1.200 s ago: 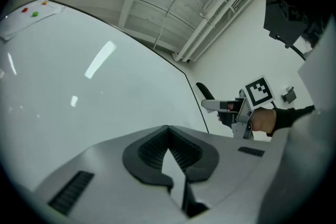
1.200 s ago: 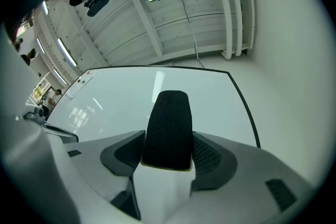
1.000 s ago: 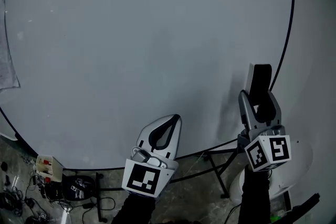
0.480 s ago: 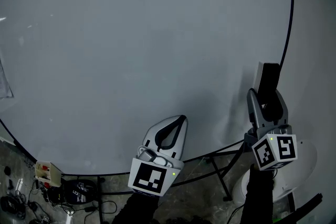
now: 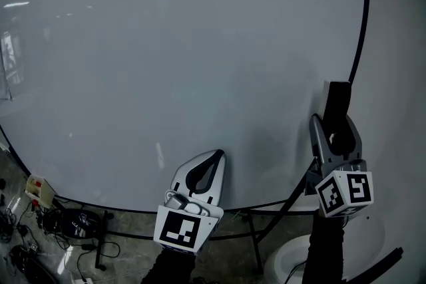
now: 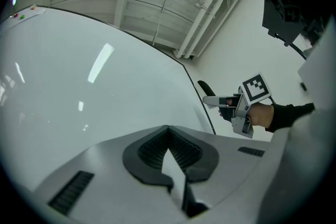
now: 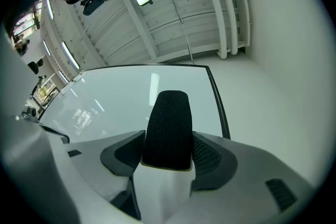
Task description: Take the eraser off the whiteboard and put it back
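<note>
Right gripper view, eraser in jaws, whiteboard contact unclear

Left tool points up with jaws together, empty; right tool upright, clamped on the eraser.

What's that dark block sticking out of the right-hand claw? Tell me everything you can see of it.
It is the eraser, a long slim block with a rounded far end. One broad face is black and looks like woven felt; the body behind it is white, probably plastic. The right claw is shut on its lower end, so it stands nearly upright and juts beyond the jaw tips. It sits at the right edge of the whiteboard, across the black frame. Whether it touches the board cannot be told.
</note>
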The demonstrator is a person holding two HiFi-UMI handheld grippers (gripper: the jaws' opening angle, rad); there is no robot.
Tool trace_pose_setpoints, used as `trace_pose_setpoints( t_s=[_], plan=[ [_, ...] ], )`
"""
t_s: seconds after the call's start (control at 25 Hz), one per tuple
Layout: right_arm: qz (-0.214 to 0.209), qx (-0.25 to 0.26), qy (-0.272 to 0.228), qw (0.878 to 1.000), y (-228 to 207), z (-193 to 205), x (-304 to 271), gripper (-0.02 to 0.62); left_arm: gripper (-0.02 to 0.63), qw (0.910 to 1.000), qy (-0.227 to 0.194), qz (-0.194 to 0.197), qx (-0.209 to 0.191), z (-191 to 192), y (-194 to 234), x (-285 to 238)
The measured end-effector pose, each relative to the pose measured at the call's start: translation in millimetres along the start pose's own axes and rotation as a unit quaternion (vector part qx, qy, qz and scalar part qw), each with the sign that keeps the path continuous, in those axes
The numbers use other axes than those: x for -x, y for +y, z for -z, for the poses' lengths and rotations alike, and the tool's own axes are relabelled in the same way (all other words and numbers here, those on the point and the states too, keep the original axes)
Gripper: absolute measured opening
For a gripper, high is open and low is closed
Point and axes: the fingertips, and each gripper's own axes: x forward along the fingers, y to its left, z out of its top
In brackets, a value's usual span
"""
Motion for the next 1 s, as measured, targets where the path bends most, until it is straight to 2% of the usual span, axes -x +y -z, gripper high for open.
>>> trace_pose_setpoints(
  t_s=[0.2,0.4,0.6,1.0],
  plan=[
    [-0.028,-0.014,-0.007,0.999,-19,4,-16,0.276,0.006,0.9994,0.016,-0.027,-0.016,5,-12,-15],
    [-0.041,-0.027,-0.011,0.999,-22,14,-18,0.276,0.006,0.9986,0.020,-0.034,-0.035,5,-22,-17],
    [-0.035,-0.026,-0.025,0.999,-20,6,-30,0.276,0.006,0.9986,0.024,-0.040,-0.024,9,-3,-20],
    [-0.028,0.008,-0.064,0.998,-25,-37,-57,0.276,0.006,0.9992,0.011,-0.010,-0.037,1,-2,-31]
  ],
)
